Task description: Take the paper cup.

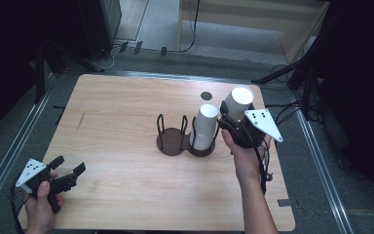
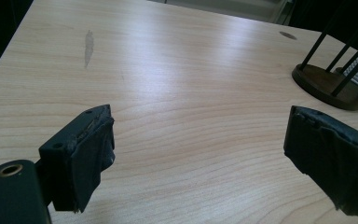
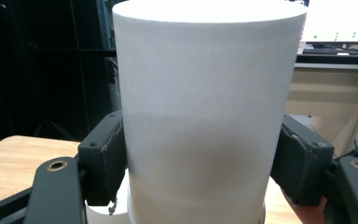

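The right gripper (image 1: 234, 118) is clamped on a white paper cup (image 1: 239, 101), lifted just at 2 o'clock of the dark wooden two-ring cup holder (image 1: 175, 141). Another white cup stack (image 1: 205, 126) sits in its right ring. The left gripper (image 1: 67, 171) hovers at the table's (image 1: 126, 97) 7 o'clock corner, jaws spread, nothing in them.

Bare table (image 1: 121, 122) left of the wire-post rack (image 1: 173, 139).
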